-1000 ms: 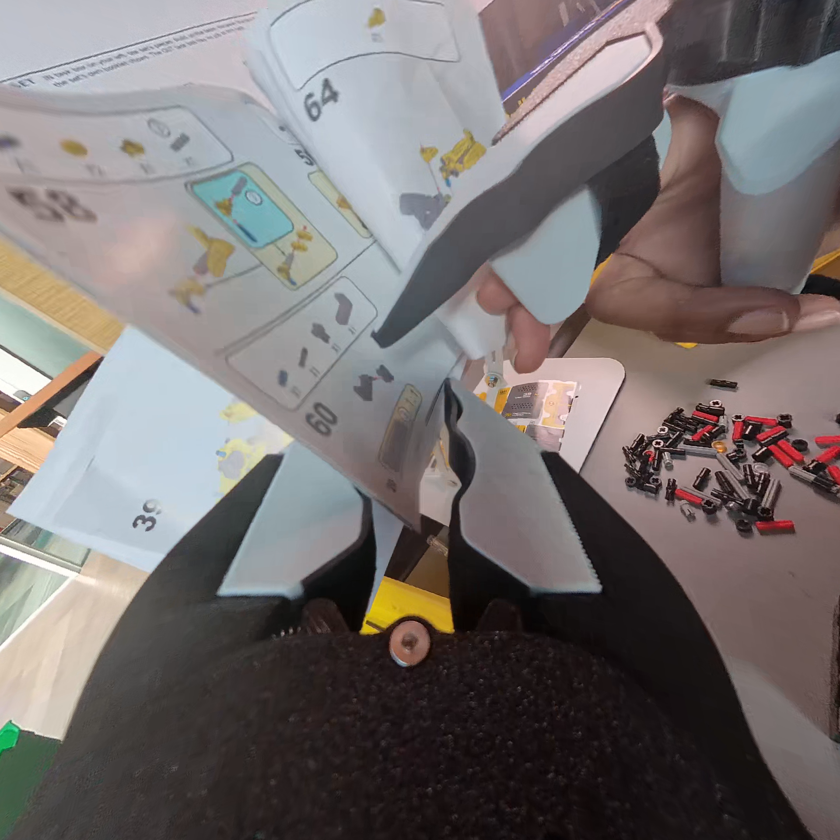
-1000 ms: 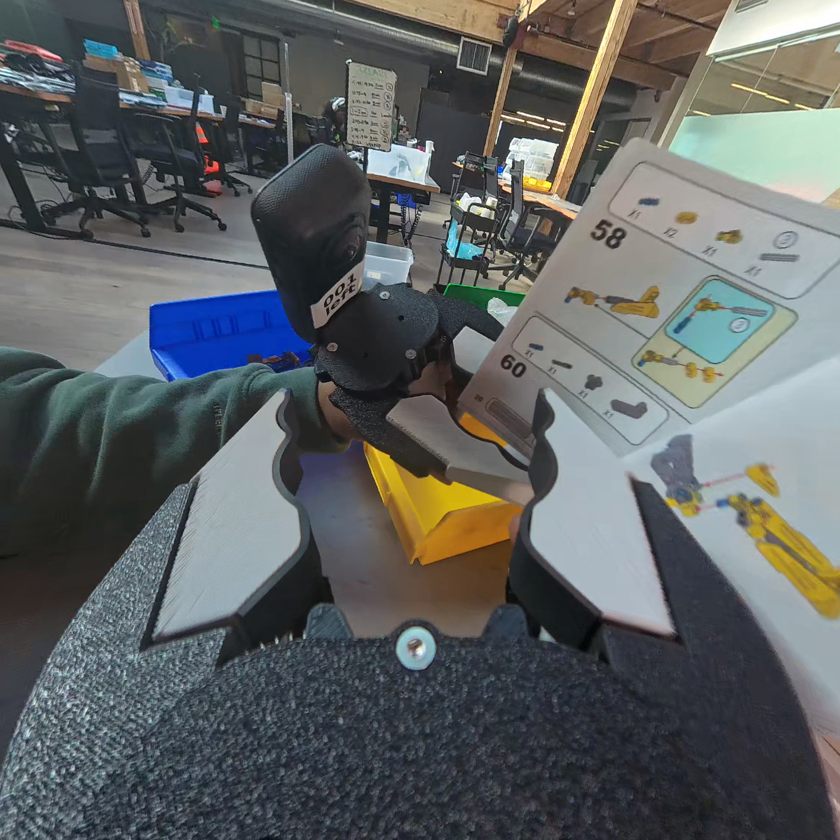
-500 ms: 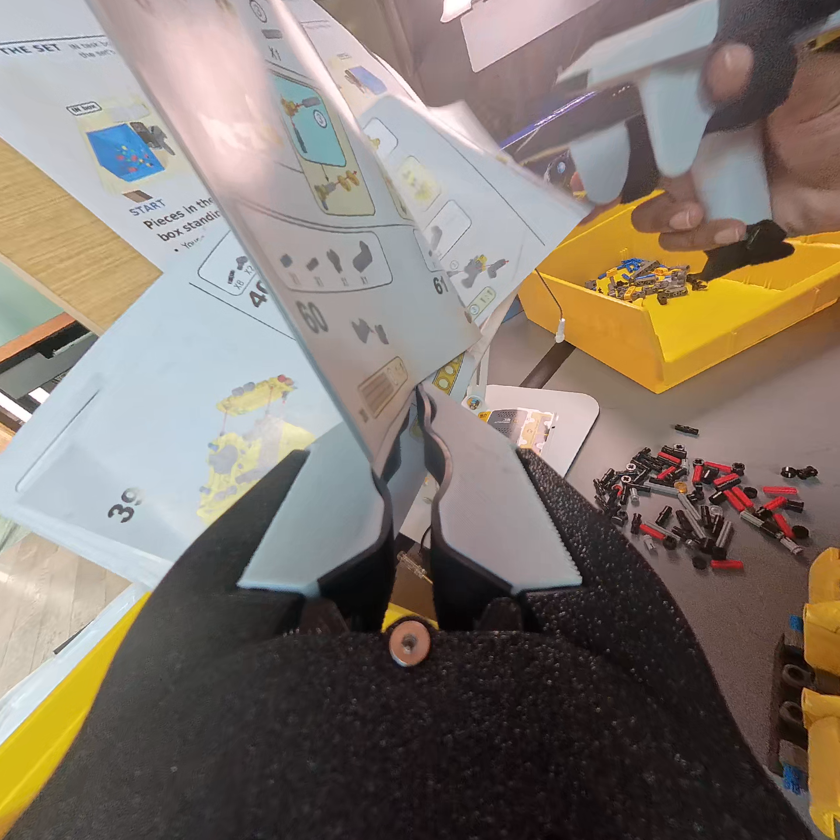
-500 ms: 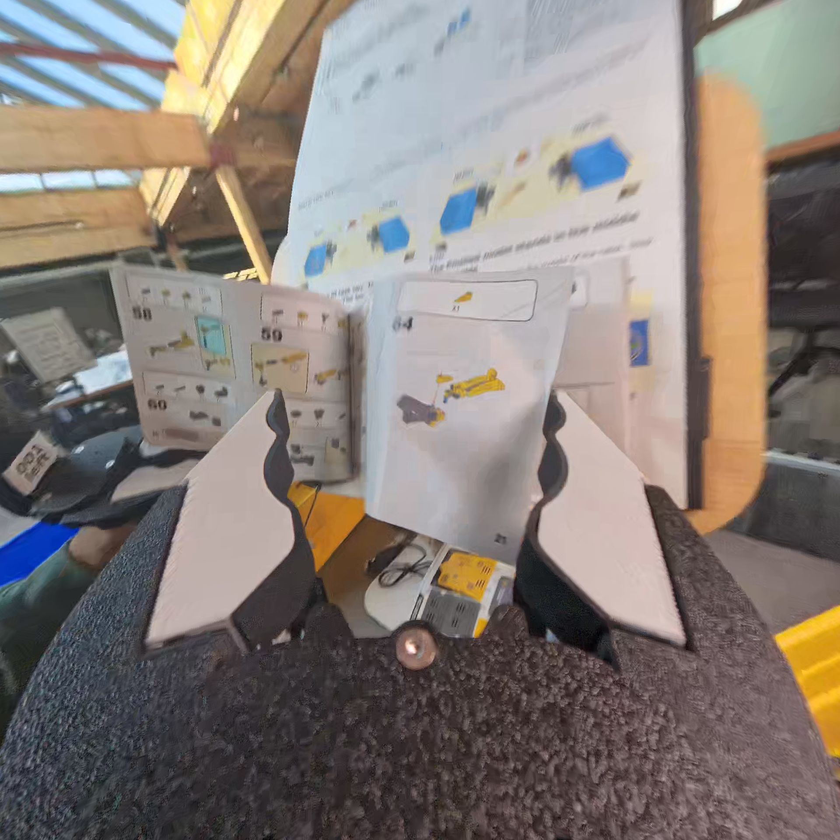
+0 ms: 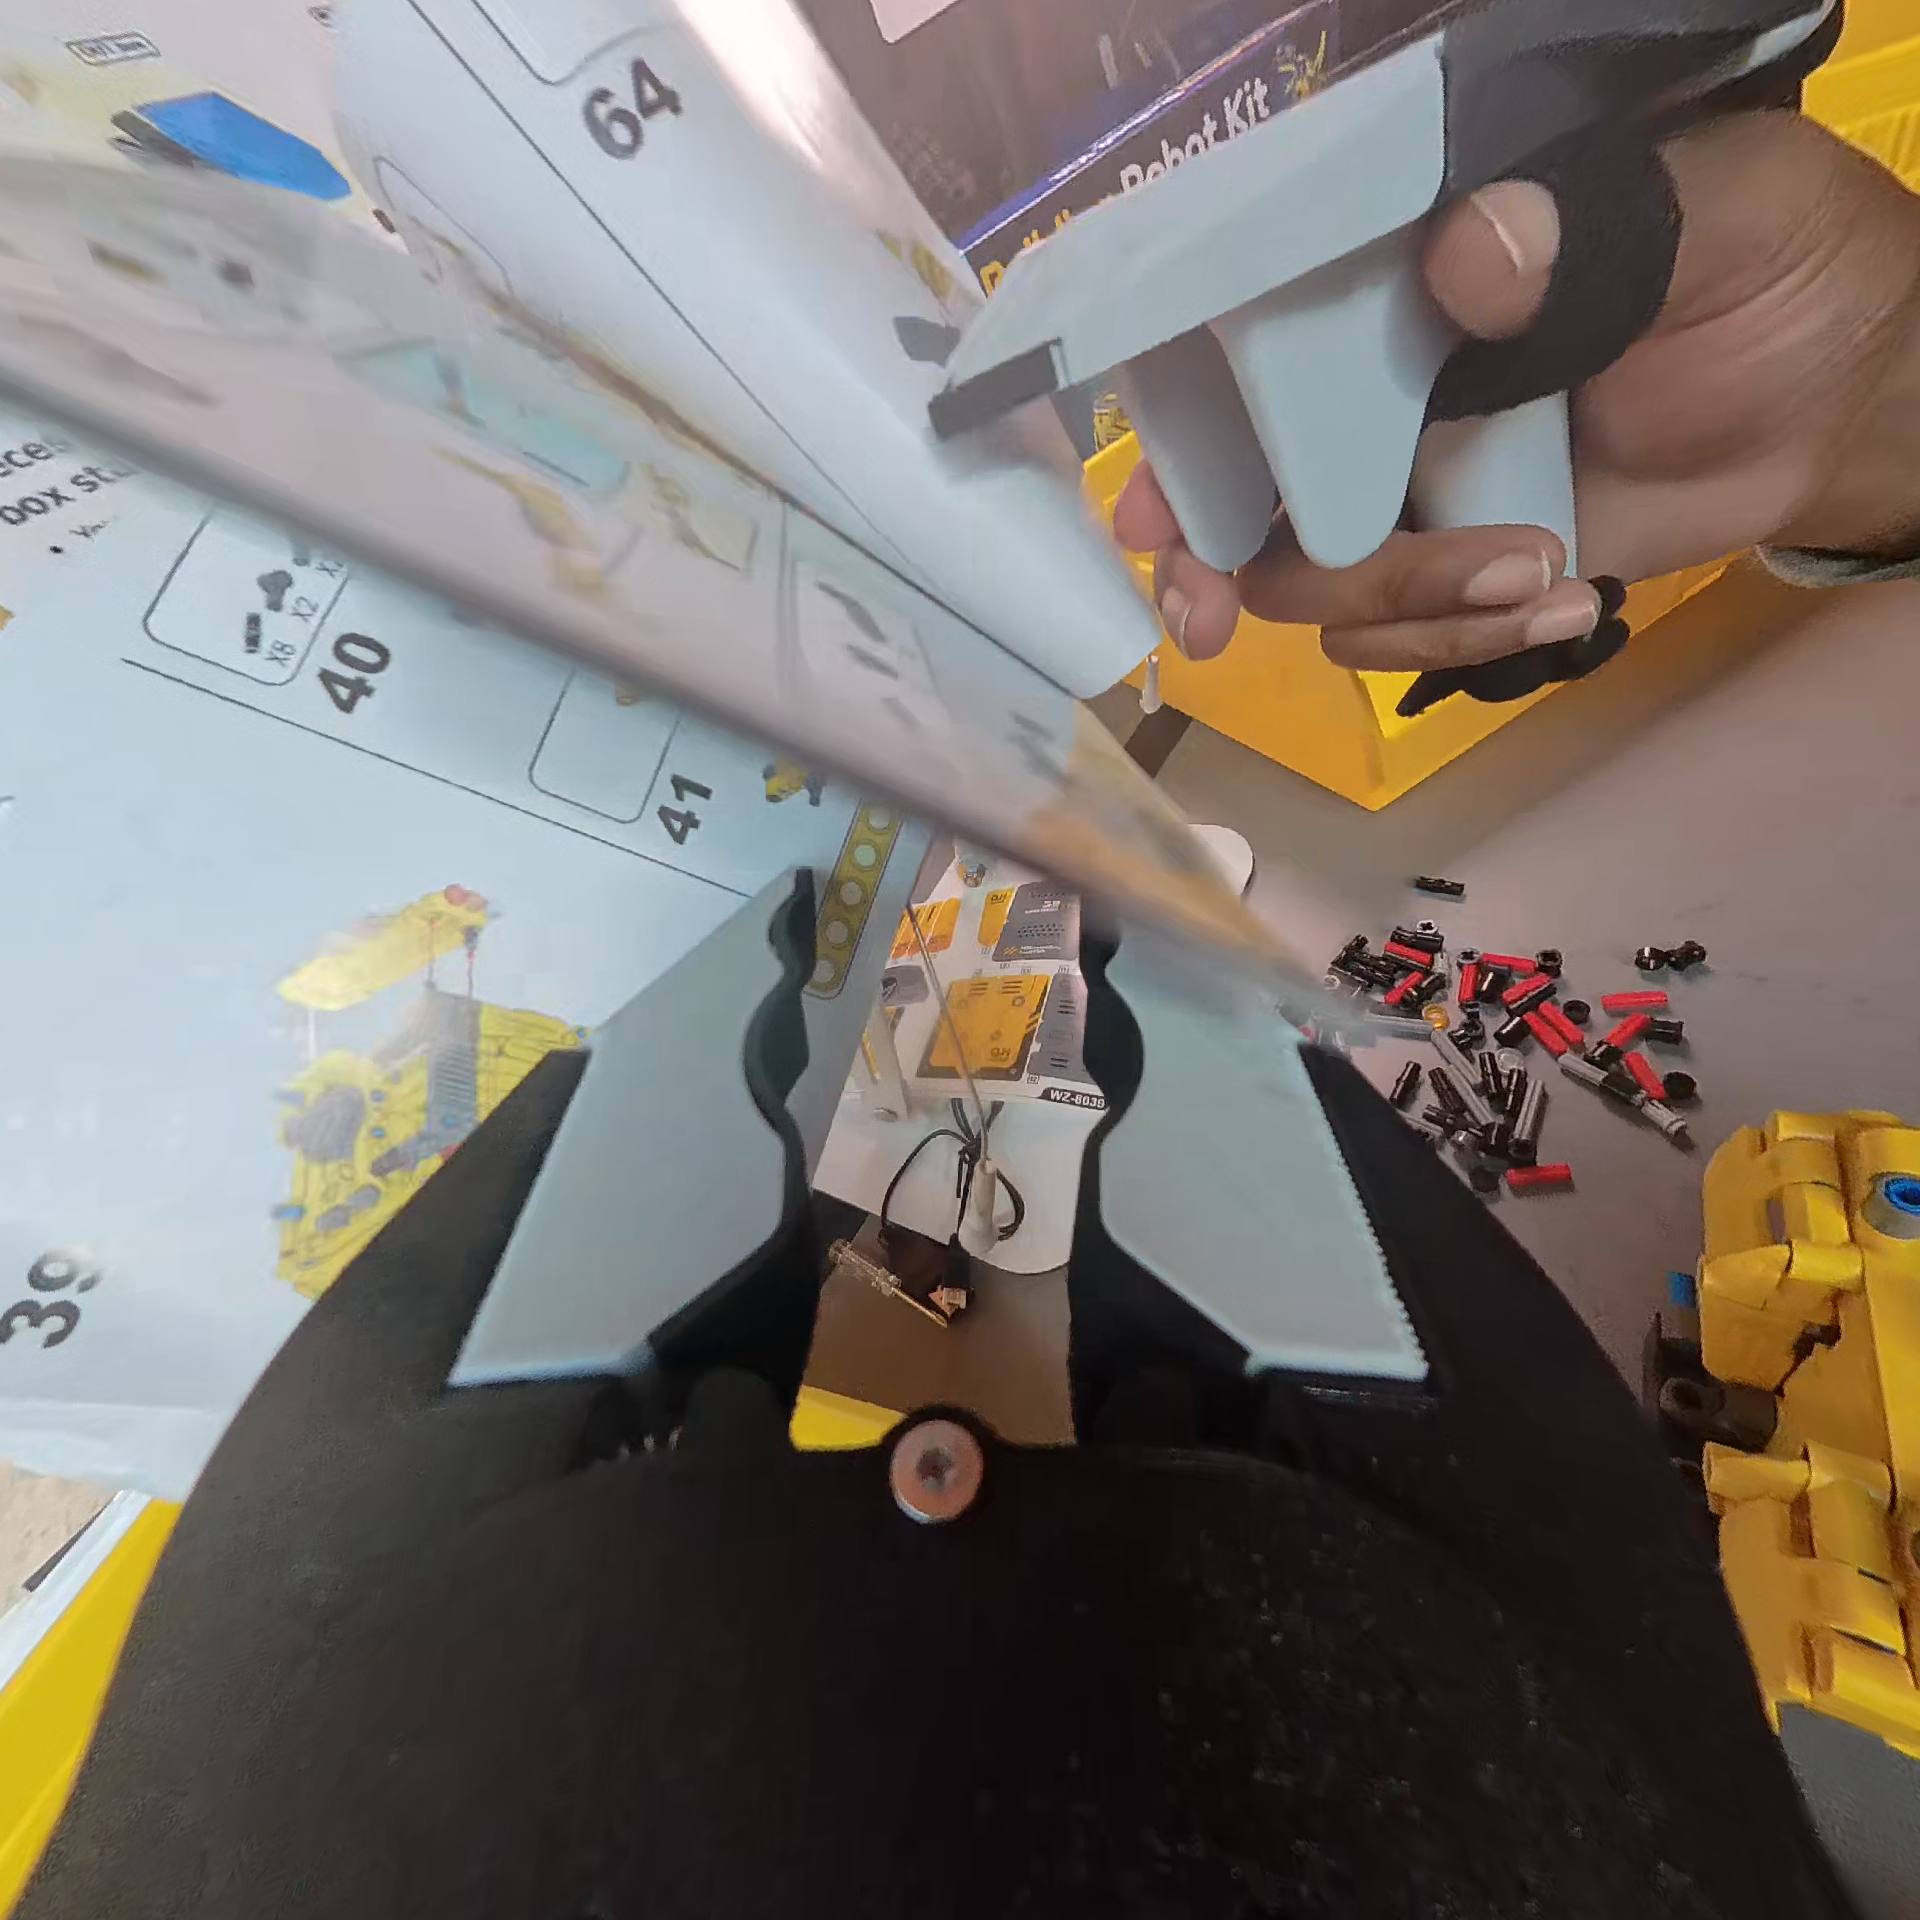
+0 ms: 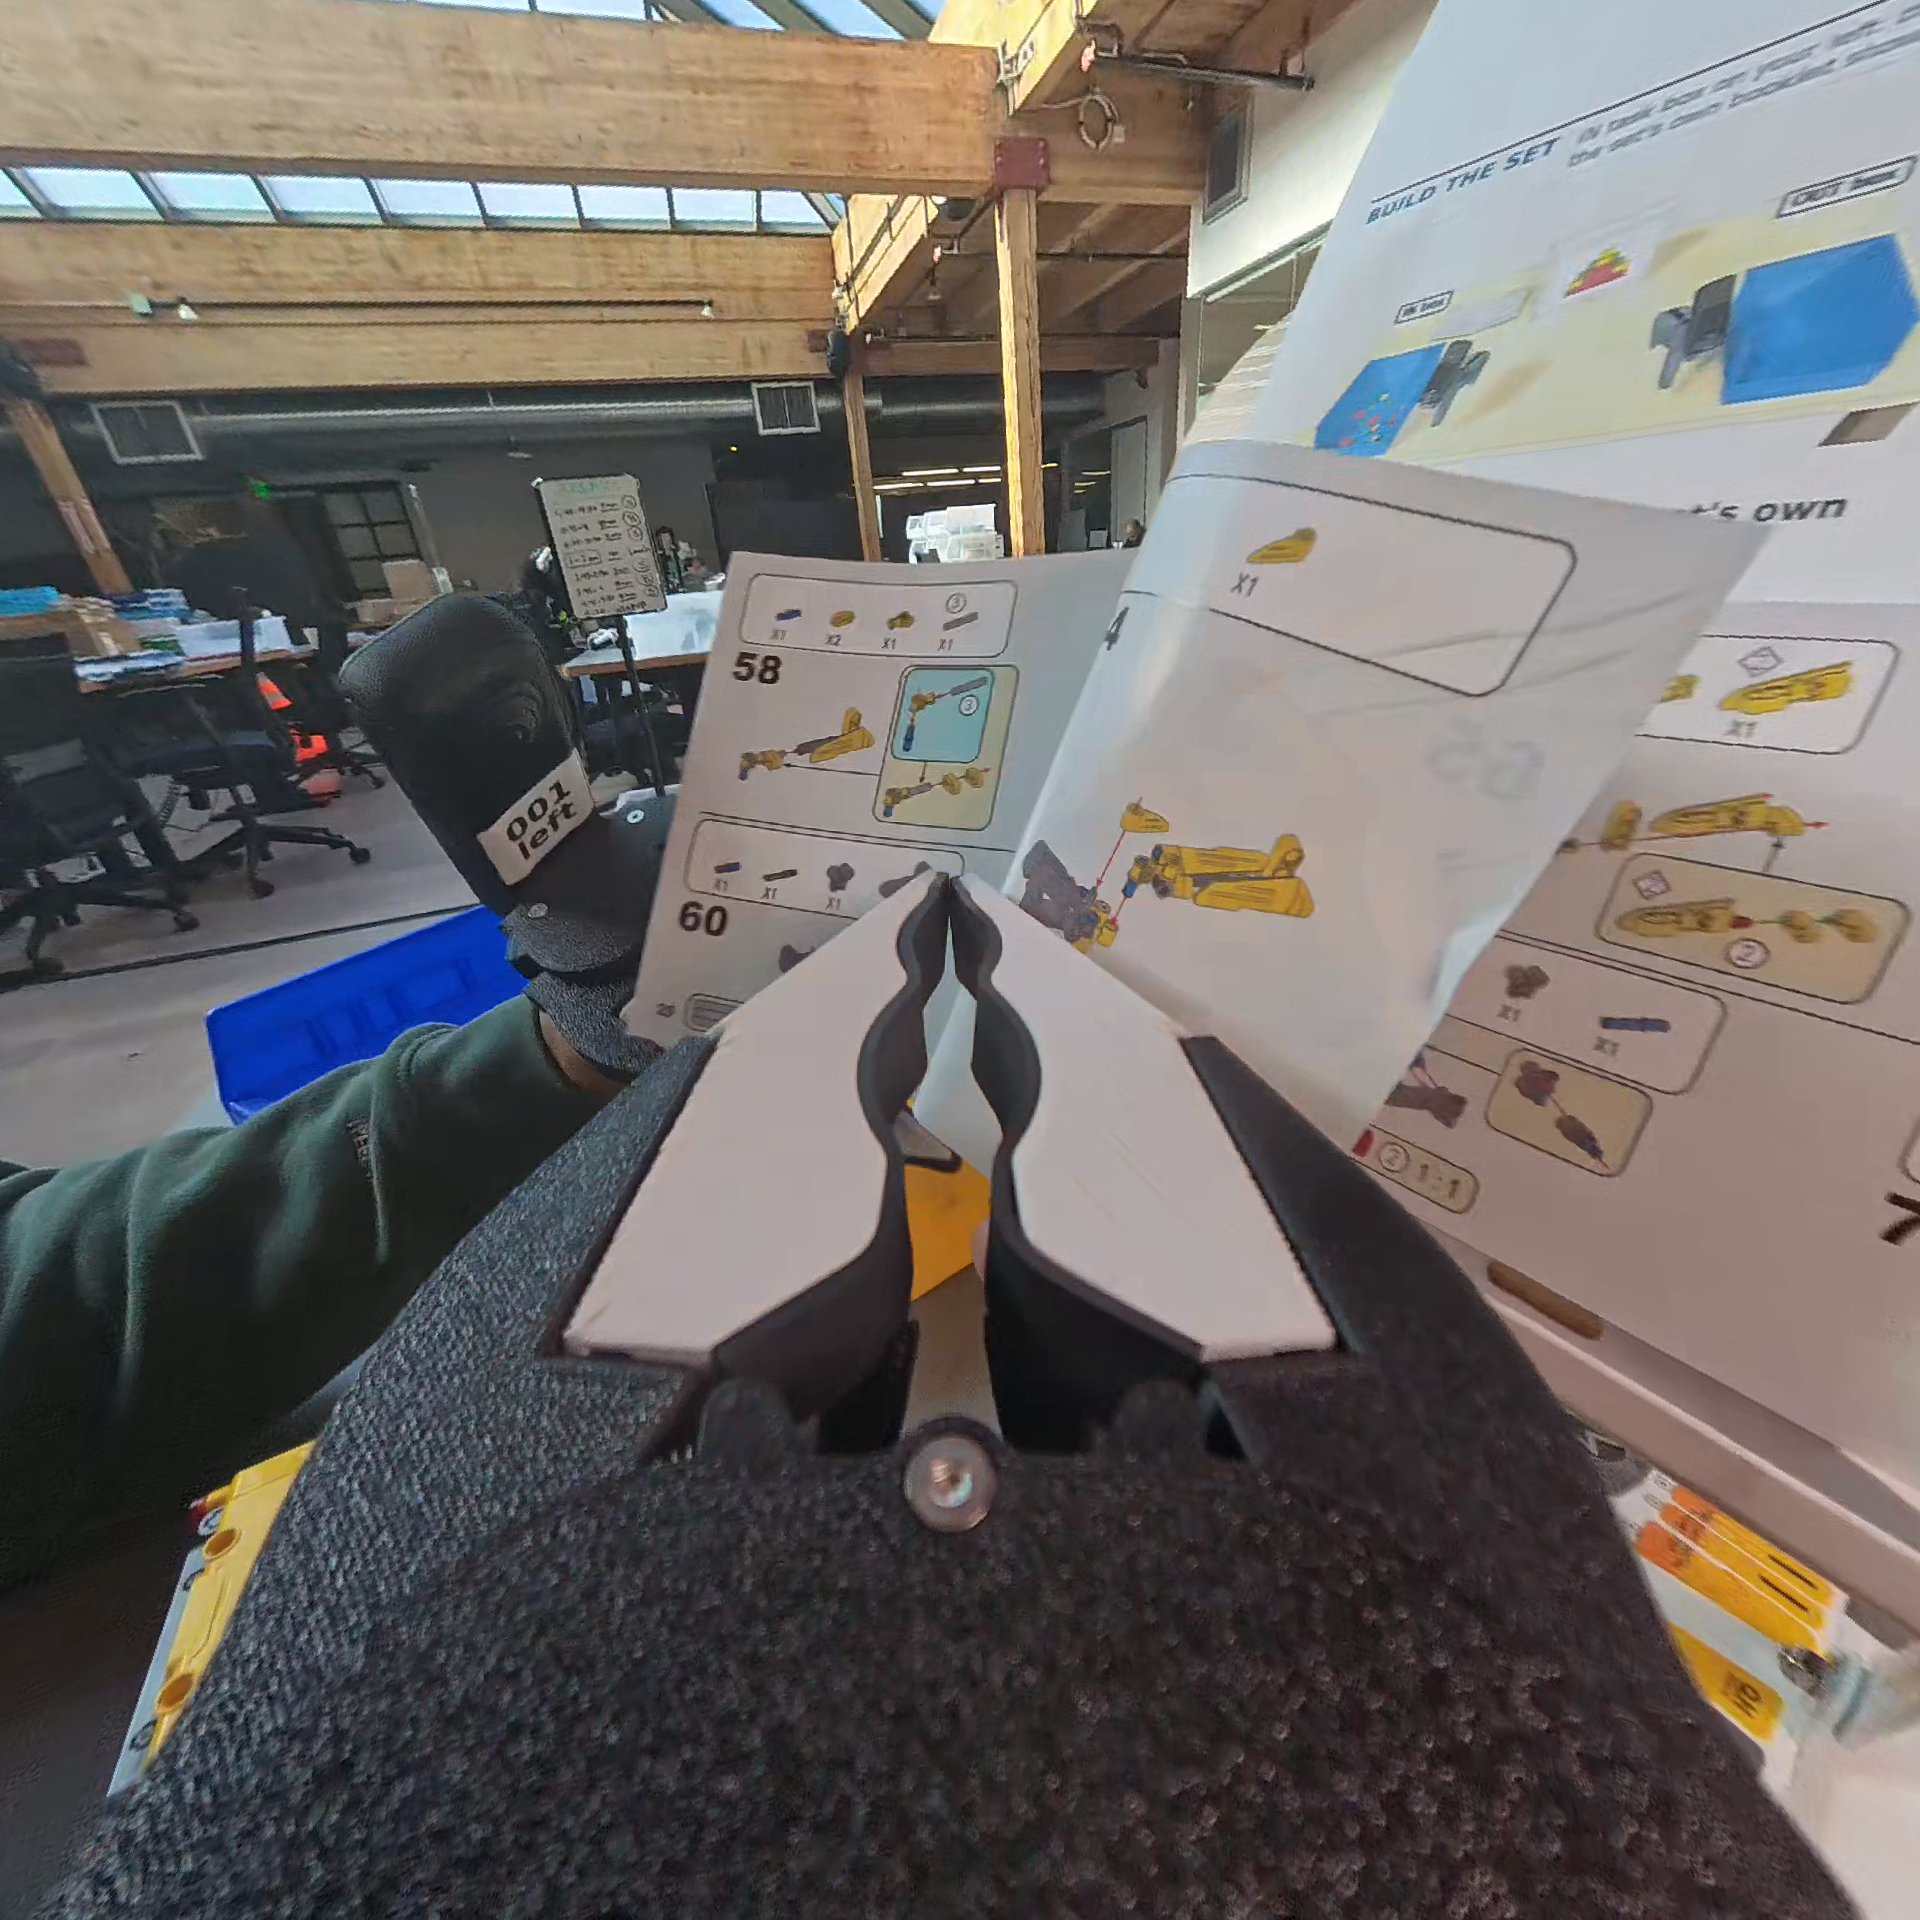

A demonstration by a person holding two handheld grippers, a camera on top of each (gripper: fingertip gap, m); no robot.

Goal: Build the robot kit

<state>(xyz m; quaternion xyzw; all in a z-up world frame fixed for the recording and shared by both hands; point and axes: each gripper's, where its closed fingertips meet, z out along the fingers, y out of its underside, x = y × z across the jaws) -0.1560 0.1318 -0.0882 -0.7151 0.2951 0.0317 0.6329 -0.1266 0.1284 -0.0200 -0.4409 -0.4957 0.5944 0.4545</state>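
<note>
- Left gripper (image 5: 951, 935): fingers spread wide, nothing between them; a blurred loose page (image 5: 582, 582) of the instruction booklet (image 5: 343, 831) crosses just above the right fingertip, contact cannot be told
- Open room: the gap between the left fingers looks straight down on a white card (image 5: 997, 1039) with a coiled black cable (image 5: 935, 1174) on it; grey table (image 5: 1662, 810) lies bare to the right of that, past the scattered pieces
- Booklet pages fill the whole left and top of the left wrist view, their edges fanned out and hanging over the table
- Right gripper (image 6: 948, 894): fingers closed together, tips meeting at the lower edge of a booklet page (image 6: 1299, 831); the page seems pinched between them but the overlap is too thin to be sure
- In the left wrist view the right gripper (image 5: 956, 400) comes in from the upper right, held by a hand (image 5: 1662, 416) in a black fingerless glove, tips at a page edge
- In the right wrist view the left gripper's black body (image 6: 488, 758) stands left of the booklet, on a green sleeve (image 6: 260, 1226)
- Yellow bin (image 5: 1330, 707) behind the hand, contents hidden
- Blue bin (image 6: 353, 1008) beyond the sleeve, contents not visible
- Small red and black pins (image 5: 1507, 1039) loose on the table, right of the card
- Yellow brick model (image 5: 1818, 1403) at the right edge, near the pins
</note>
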